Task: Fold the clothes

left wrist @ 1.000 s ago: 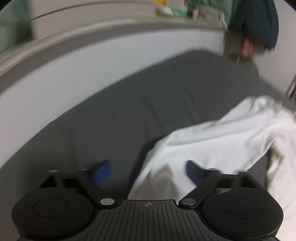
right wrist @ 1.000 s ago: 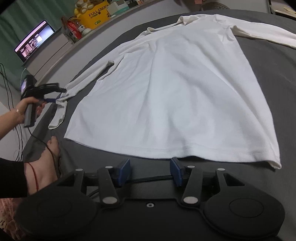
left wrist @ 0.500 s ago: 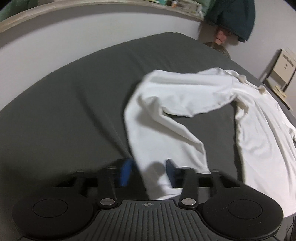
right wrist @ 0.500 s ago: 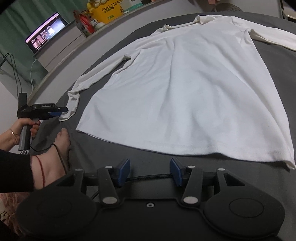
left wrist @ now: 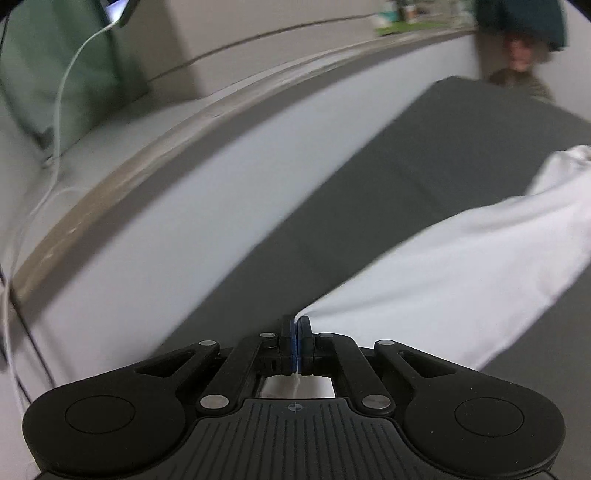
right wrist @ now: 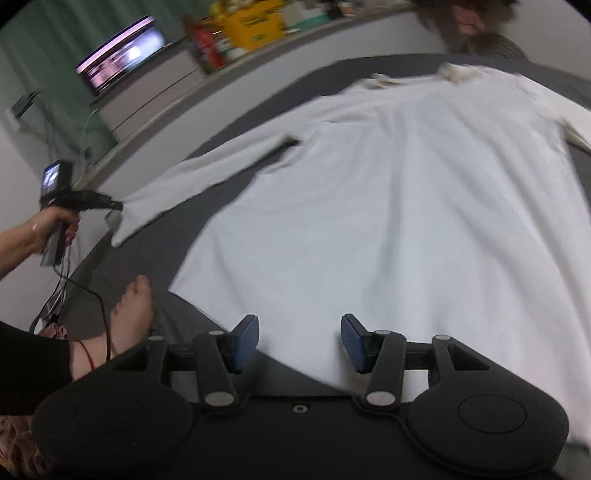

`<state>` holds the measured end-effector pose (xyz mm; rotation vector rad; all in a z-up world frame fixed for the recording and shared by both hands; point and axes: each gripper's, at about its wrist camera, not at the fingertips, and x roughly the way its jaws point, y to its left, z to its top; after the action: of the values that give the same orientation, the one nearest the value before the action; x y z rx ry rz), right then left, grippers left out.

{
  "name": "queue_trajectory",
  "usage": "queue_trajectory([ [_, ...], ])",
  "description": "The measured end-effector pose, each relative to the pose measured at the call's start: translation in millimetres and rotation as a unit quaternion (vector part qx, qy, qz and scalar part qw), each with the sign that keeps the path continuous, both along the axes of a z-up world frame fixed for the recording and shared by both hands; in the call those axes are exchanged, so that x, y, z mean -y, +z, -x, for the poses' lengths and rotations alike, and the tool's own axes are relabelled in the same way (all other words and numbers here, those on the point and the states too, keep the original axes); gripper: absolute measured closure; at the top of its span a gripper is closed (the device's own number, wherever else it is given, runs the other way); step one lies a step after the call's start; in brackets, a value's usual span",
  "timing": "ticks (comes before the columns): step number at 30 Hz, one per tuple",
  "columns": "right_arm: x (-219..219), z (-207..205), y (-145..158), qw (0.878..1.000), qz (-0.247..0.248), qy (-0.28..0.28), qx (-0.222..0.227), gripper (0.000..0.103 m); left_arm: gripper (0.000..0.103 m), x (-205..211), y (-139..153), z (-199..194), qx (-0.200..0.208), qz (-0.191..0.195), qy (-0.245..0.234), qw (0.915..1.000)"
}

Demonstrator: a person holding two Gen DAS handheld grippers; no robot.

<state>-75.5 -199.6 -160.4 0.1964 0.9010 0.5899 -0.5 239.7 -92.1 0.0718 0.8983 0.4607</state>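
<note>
Item: one white long-sleeved shirt point(right wrist: 388, 221), laid flat and face-down or face-up (could not be told) on a dark grey bed sheet point(right wrist: 229, 184), collar toward the far end, hem toward the person. The spread-out lay looked deliberate: a garment opened flat gives clean lines for folding. Left sleeve point(left wrist: 461, 266): stretched out from the body across the sheet toward the bed's edge, its cuff pinched in the left gripper point(left wrist: 296, 339), whose jaws were pressed together on the fabric with a thin strip of white showing between the blue pads. Judged purpose of that hold: the cuff is the natural handle for carrying the sleeve back over the body of the shirt, which would be the first fold. In the right wrist view the same left gripper point(right wrist: 107, 205) was seen in the person's left hand point(right wrist: 55, 229), at the sleeve's end and near the bed's edge. Right gripper point(right wrist: 299, 341): jaws about half apart and opening, nothing pressed between the pads; it hung just over the shirt's hem, white cloth lying below and beyond its fingertips. Judged purpose: readying to take the hem or steady it. Also noted: the person's bare foot point(right wrist: 133, 317) on the sheet just beside the hem's left corner; a lit laptop screen point(right wrist: 122, 51) and a yellow box point(right wrist: 255, 26) on the ledge beyond the bed.
</note>
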Motion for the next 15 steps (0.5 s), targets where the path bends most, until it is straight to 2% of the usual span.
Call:
queue_trajectory([
  [3, -37, 3, -3, 0.997, 0.025, 0.061, 0.032, 0.043, 0.102, -1, -5, 3, 0.019, 0.005, 0.001, 0.9998],
  [5, -60, 11, -7, 0.991, 0.058, 0.103, 0.068, 0.039, 0.099, 2, -7, 6, 0.031, 0.005, 0.007, 0.9995],
  [9, -92, 32, -21, 0.964, 0.143, 0.17, 0.147, 0.039, 0.097, 8, 0, 20, 0.054, 0.062, 0.023, 0.9963],
  [10, -96, 36, -24, 0.957, 0.162, 0.179, 0.162, 0.039, 0.083, 15, 4, 26, 0.065, 0.076, 0.011, 0.9949],
  [11, -98, 40, -27, 0.951, 0.177, 0.185, 0.173, 0.039, 0.052, 26, 10, 32, 0.077, 0.096, -0.013, 0.9923],
  [12, -96, 44, -28, 0.949, 0.181, 0.188, 0.179, 0.039, 0.034, 37, 16, 38, 0.088, 0.114, -0.036, 0.9888],
  [13, -93, 47, -28, 0.948, 0.182, 0.189, 0.183, 0.039, 0.008, 51, 22, 45, 0.101, 0.133, -0.063, 0.9839],
  [15, -82, 50, -27, 0.953, 0.17, 0.179, 0.177, 0.039, 0.005, 83, 31, 58, 0.123, 0.179, -0.127, 0.9678],
])
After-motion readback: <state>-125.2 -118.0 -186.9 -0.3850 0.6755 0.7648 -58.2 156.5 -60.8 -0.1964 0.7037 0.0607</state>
